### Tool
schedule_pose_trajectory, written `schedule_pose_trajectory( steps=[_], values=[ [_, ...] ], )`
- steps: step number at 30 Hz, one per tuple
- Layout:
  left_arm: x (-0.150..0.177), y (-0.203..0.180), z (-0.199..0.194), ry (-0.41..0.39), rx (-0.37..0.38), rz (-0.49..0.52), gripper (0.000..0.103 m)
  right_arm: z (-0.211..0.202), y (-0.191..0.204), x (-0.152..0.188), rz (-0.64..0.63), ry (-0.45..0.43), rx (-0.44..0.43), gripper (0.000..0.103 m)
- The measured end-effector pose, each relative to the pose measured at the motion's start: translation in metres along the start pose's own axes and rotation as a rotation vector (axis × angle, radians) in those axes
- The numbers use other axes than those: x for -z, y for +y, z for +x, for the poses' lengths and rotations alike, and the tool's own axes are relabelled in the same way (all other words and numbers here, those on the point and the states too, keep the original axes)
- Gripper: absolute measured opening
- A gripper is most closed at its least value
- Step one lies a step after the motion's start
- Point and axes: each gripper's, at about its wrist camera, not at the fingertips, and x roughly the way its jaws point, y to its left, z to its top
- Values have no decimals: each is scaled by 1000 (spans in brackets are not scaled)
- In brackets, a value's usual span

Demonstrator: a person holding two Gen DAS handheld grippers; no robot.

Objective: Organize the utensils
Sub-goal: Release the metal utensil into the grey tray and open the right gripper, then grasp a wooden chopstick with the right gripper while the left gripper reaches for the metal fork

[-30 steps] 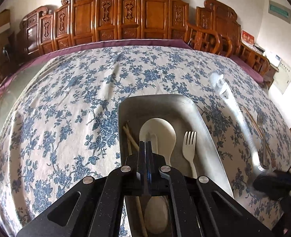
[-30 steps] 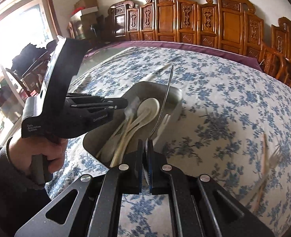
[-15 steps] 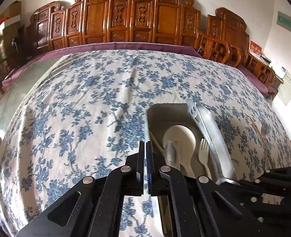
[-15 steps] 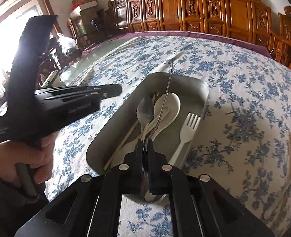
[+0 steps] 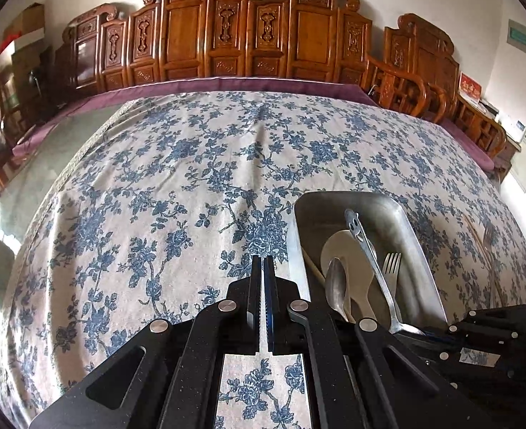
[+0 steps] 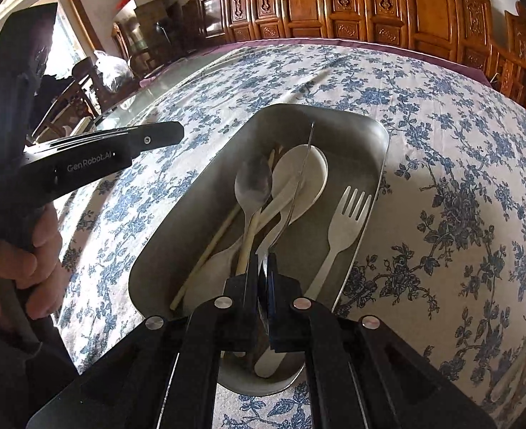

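A metal tray (image 6: 377, 150) (image 5: 416, 236) sits on the floral tablecloth. In it lie a metal spoon (image 6: 254, 182) (image 5: 335, 284), a white ladle spoon (image 6: 309, 171) (image 5: 341, 250), a white plastic fork (image 6: 348, 214) (image 5: 391, 268) and wooden chopsticks (image 6: 209, 246). My right gripper (image 6: 263, 264) is shut on the bowl end of a long metal utensil (image 6: 304, 175) (image 5: 370, 261), its handle pointing away and low over the tray. My left gripper (image 5: 263, 268) is shut and empty, over the cloth just left of the tray; it also shows in the right wrist view (image 6: 148, 139).
A fork and chopsticks (image 5: 486, 246) lie on the cloth right of the tray, blurred. Carved wooden chairs (image 5: 256, 35) line the far edge of the table. A bare glass strip (image 5: 45, 164) shows at the cloth's left.
My right gripper has brought the long metal utensil over and down into the tray. My left gripper has moved left, off the tray.
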Motion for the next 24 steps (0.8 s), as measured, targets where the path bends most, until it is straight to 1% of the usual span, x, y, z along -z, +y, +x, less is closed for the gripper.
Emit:
schedule_pose_trajectory(
  steps=[9,13,16,20,24],
  values=[
    [1,-3,-1,0,0,8,1,-10,-1,-2,-9,-27,-1,8],
    [-1,-10,-6,-9,11,14,1,-28,-2,-1,-24,-61,4,8],
    [-2,-20,-12,-22,25,27,1,-50,-8,2,-25,-93,13,8],
    [-2,-35,-18,-32,51,42,1,-79,-25,14,-32,-127,64,8],
    [0,-56,-22,-33,87,62,1,-106,-58,32,-17,-138,156,8]
  ],
)
